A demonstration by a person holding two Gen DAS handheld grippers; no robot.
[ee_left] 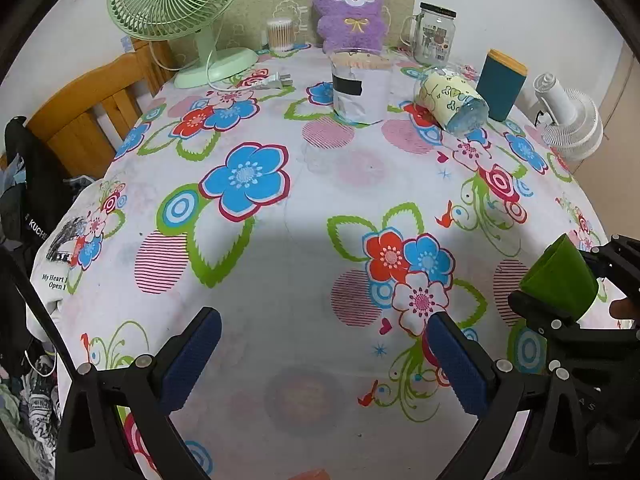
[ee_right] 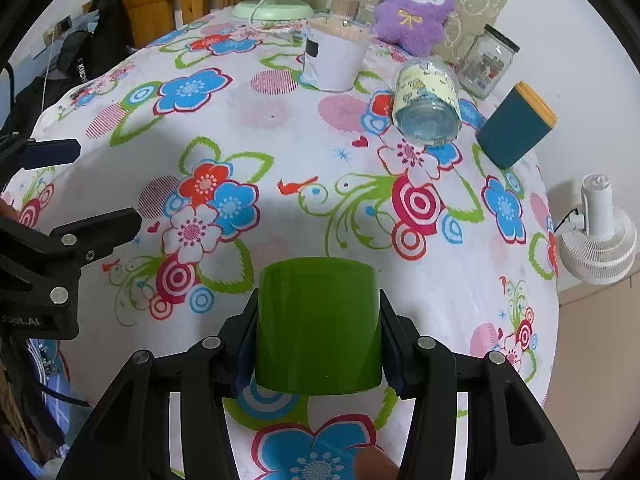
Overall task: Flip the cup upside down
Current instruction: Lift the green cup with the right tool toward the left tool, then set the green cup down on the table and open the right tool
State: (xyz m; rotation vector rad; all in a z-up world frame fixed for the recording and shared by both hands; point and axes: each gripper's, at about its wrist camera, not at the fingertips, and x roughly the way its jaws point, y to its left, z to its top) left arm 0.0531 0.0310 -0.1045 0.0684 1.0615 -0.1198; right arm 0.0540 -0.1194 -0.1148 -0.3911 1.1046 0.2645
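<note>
Right wrist view: right gripper (ee_right: 318,344) clamps green cup (ee_right: 318,326) at 6 o'clock, mouth hidden; left gripper (ee_left: 320,360) spread wide, holding nothing.

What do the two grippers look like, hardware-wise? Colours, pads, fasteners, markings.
Both are matte black plastic frames with open triangular cut-outs and round silver fasteners at the joints. The left gripper has dark blue, finely textured pads on its fingers. The right gripper shows the same blue pad edges. White lettering ending "AI" is printed on the left gripper's body. No cables visible on either.
</note>
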